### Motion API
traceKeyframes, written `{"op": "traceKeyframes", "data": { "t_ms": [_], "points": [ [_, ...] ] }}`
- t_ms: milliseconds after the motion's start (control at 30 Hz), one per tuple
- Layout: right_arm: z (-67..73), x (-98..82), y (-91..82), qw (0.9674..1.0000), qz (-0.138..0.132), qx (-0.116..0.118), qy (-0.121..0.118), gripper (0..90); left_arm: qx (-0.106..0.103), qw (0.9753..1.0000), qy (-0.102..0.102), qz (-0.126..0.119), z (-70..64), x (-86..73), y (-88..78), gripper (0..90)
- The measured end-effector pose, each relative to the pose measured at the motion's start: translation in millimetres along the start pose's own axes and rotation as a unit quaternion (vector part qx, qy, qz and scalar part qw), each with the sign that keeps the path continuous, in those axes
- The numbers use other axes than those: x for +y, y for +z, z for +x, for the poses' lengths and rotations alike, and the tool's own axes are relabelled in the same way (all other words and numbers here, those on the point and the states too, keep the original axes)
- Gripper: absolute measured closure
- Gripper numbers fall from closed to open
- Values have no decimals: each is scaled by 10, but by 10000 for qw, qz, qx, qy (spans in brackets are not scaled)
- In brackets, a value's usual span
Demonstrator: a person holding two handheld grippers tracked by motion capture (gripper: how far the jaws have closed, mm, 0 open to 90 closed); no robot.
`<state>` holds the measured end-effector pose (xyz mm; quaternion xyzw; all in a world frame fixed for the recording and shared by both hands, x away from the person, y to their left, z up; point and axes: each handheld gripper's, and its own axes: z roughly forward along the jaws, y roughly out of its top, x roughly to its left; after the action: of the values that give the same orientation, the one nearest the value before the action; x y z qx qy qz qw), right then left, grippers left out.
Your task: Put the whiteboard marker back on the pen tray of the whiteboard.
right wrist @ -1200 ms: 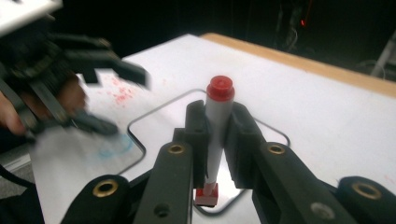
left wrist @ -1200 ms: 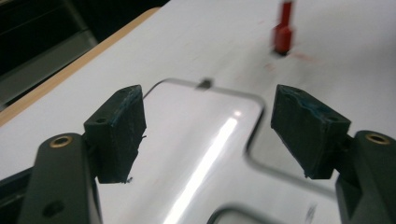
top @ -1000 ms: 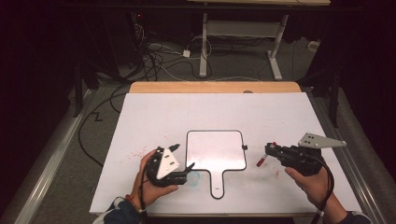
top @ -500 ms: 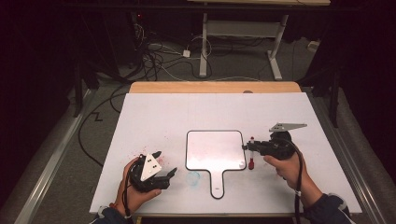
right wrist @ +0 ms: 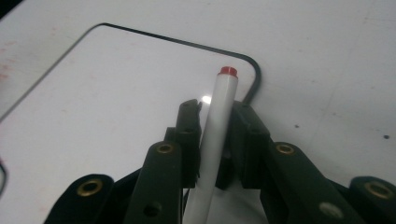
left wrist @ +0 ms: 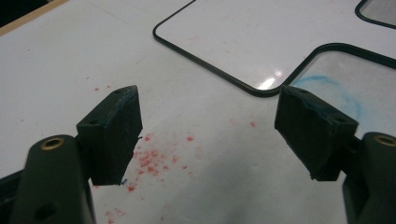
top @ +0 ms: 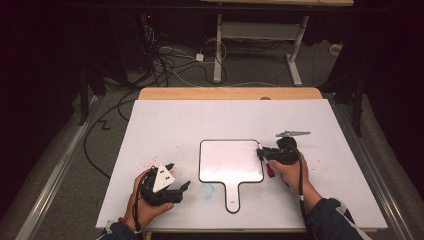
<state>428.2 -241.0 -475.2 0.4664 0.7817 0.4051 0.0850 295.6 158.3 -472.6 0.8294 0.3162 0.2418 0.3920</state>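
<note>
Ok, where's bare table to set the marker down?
The widest free patch is the far half of the white table, beyond the whiteboard. More lies right of the right gripper, which holds the marker. It is crowded near the left gripper and the board's handle.

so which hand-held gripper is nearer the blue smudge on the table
Left. The left hand-held gripper sits just left of the blue smudge; the right hand-held gripper, holding a marker, is farther, past the whiteboard.

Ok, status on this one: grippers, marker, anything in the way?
Right hand-held gripper grips the marker over the whiteboard edge, jaws just eased. Left hand-held gripper open, empty. Nothing obstructing.
</note>
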Motion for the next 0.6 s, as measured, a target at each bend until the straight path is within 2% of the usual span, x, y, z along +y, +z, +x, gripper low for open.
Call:
{"op": "traceKeyframes", "data": {
  "t_ms": [100,267,367,467,600],
  "points": [
    [19,8,4,9998,-19,-144,-122,714,-19,10000,-7,10,1,0,5,225],
    [23,14,9,9994,39,-274,-225,701,-21,10000,10,48,-3,1,16,225],
    [31,27,2,9985,36,-432,-325,694,-28,10000,7,48,1,0,18,225],
    [61,28,-3,9990,51,-281,-344,709,-38,10000,-7,60,6,0,25,225],
    [116,31,11,9979,78,-308,-559,730,-49,10000,21,76,-7,6,26,225]
  ]
}}
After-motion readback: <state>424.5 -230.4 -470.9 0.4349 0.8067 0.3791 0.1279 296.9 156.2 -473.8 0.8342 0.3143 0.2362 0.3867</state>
